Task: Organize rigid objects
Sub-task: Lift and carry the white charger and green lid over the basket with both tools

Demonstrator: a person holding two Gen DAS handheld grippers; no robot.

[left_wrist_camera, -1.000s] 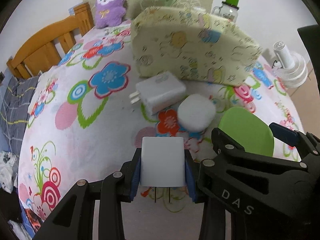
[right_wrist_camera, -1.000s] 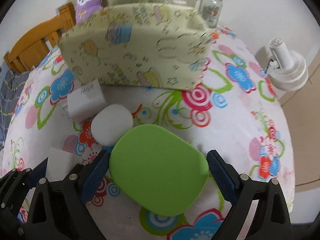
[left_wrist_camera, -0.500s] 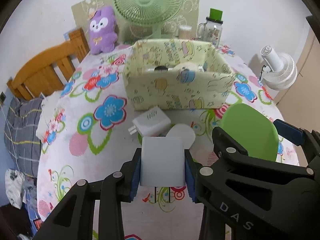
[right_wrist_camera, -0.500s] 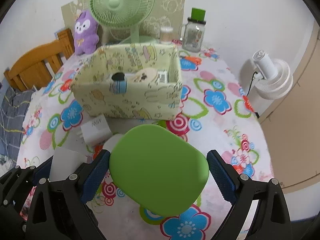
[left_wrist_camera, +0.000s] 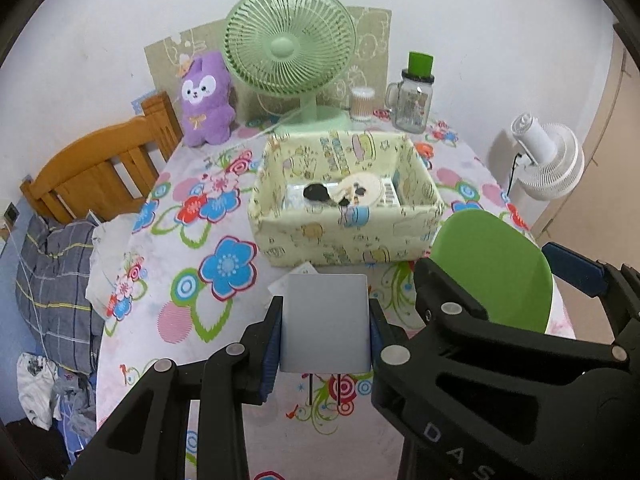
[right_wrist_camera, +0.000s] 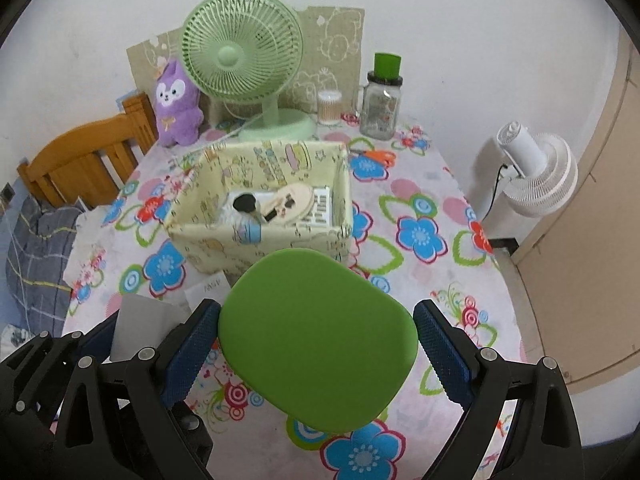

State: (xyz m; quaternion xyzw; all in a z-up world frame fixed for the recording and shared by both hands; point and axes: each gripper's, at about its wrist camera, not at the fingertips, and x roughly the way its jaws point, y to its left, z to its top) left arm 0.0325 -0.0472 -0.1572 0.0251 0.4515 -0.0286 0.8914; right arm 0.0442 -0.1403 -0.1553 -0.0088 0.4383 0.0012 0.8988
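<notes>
Charger (left_wrist_camera: 325, 322) is clamped in left gripper (left_wrist_camera: 325, 326), green case (right_wrist_camera: 318, 334) in right gripper (right_wrist_camera: 316, 344); both are held above table. Box (left_wrist_camera: 344, 236) lies ahead; carrying over its rim is judged next.

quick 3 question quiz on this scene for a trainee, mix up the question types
1. True or false: the left gripper is shut on a white charger.
2. What does the right gripper hold?
A. a purple plush toy
B. a green rounded case
C. a glass jar
3. Fill in: the yellow fabric bin stands on the table just in front of the green ____.

Key
1. True; its prongs point down below the pads.
2. B
3. fan
</notes>
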